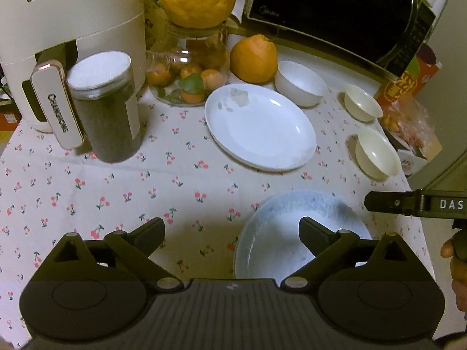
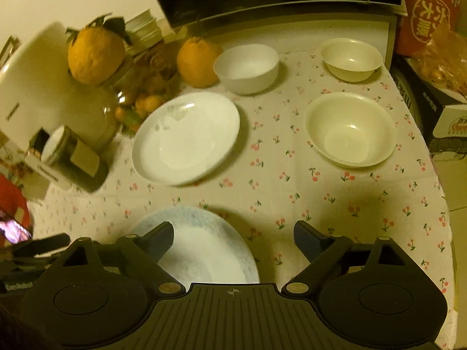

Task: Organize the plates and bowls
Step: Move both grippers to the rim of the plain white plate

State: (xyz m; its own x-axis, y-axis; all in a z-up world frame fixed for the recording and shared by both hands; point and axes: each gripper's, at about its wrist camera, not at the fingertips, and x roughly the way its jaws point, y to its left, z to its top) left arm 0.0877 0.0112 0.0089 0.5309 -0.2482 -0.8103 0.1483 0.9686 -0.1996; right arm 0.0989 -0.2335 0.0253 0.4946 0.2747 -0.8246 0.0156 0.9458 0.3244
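Observation:
A pale blue plate (image 1: 277,227) lies near the table's front edge; it also shows in the right wrist view (image 2: 210,242). A white plate (image 1: 259,127) (image 2: 186,138) lies behind it. A white bowl (image 1: 300,83) (image 2: 246,68) stands at the back. Two cream bowls stand at the right, one near (image 1: 376,153) (image 2: 350,129) and one far (image 1: 362,102) (image 2: 351,58). My left gripper (image 1: 232,232) is open and empty above the cloth, its right finger over the blue plate. My right gripper (image 2: 233,237) is open and empty, its left finger over the blue plate.
A cream air fryer (image 1: 67,35), a dark jar (image 1: 106,108), a glass fruit bowl with tangerines (image 1: 186,81) and large citrus fruits (image 1: 254,58) stand at the back left. A microwave (image 1: 335,14) is behind. A red box (image 1: 408,78) and snack bags crowd the right edge.

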